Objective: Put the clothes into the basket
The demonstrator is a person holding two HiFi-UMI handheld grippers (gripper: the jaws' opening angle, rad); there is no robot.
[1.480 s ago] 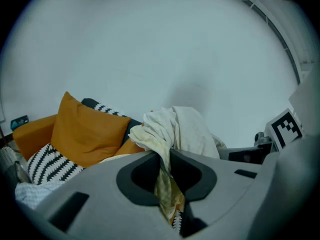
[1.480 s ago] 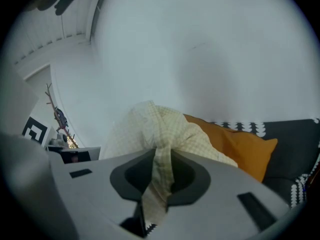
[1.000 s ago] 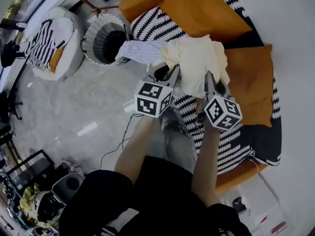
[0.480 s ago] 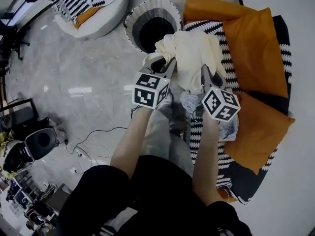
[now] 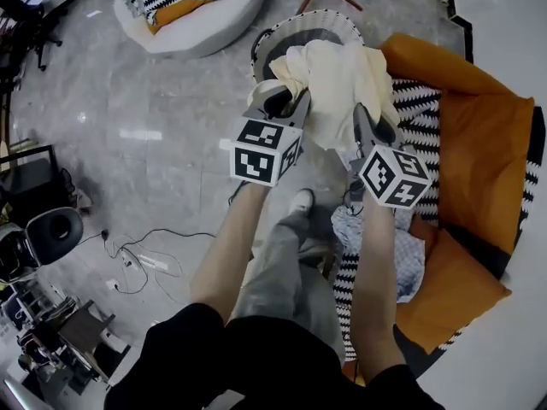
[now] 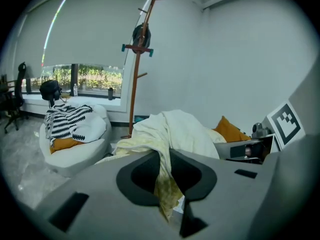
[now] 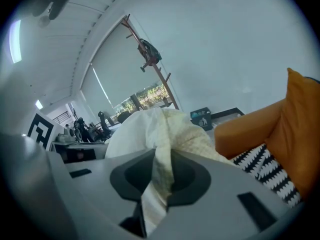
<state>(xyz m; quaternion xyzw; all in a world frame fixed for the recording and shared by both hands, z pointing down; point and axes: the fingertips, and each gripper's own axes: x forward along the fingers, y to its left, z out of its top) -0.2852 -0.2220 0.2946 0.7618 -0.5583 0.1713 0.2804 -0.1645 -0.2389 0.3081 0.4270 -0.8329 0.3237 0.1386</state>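
A cream garment (image 5: 338, 79) hangs bunched between both grippers, right over the near rim of the round white-rimmed basket (image 5: 286, 37) on the floor. My left gripper (image 5: 286, 102) is shut on its left part, where the fabric (image 6: 172, 129) runs down between the jaws. My right gripper (image 5: 366, 128) is shut on its right part, with cloth (image 7: 160, 134) pinched in the jaw gap. The garment hides much of the basket's inside. A pale blue patterned garment (image 5: 406, 250) lies on the sofa by my right forearm.
The black-and-white striped sofa (image 5: 427, 126) with orange cushions (image 5: 487, 152) fills the right. A white beanbag (image 5: 192, 11) with striped fabric sits at the top left, and a wooden coat stand (image 6: 137, 59) rises behind the basket. Cables (image 5: 141, 250) trail on the floor. My shoe (image 5: 299, 202) is below the grippers.
Both grippers have carried the cream garment off the sofa and leftward to the basket. The basket has come from the far left to directly under the cloth.
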